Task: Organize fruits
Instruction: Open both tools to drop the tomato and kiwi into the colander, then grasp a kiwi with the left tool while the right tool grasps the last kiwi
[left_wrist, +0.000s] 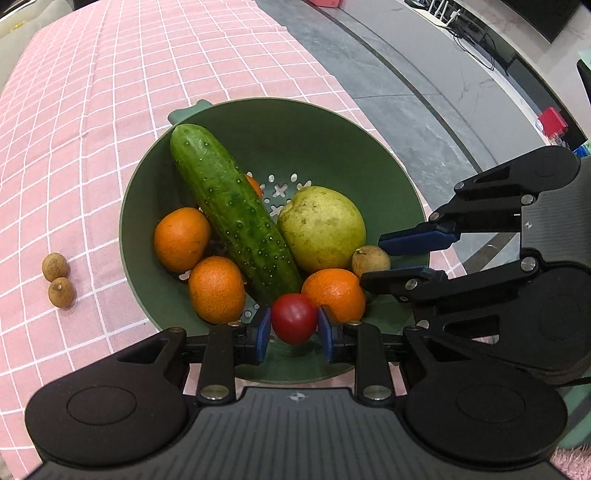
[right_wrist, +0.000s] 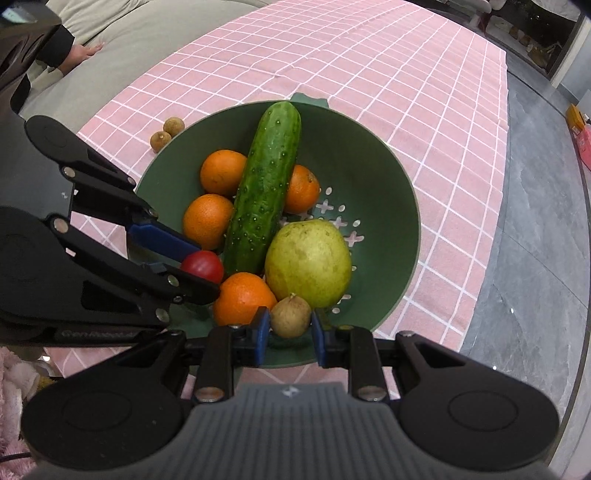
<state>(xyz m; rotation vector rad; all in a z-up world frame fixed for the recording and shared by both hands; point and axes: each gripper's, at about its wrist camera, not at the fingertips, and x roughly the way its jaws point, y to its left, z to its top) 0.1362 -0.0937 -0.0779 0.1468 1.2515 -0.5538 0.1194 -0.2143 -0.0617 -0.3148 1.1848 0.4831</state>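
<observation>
Between the blue pads of the left tool (left_wrist: 294, 324), a small red tomato (left_wrist: 294, 322) is clamped at the near inner wall of the green colander (left_wrist: 332, 136). The tomato touches an orange (left_wrist: 334, 293) on its right and sits just beside the lower end of the cucumber (left_wrist: 232, 210).

The right tool (right_wrist: 290, 325) brackets a brown longan (right_wrist: 290, 315) at the colander's near rim; its left pad appears to touch the fruit, while a narrow gap shows at the right pad, so a firm clamp cannot be confirmed. The longan rests against the pear (right_wrist: 308, 264) and the near orange.

The cucumber lies diagonally across the colander, its upper end leaning on the far rim. Two oranges (left_wrist: 182, 238) (left_wrist: 216, 290) lie on its left, and a fourth (right_wrist: 301, 188) is partly hidden behind it.

Two further longans (left_wrist: 55, 266) (left_wrist: 61, 292) lie touching each other on the pink checked cloth (left_wrist: 110, 92) of the bench, well apart from the colander's left side.
</observation>
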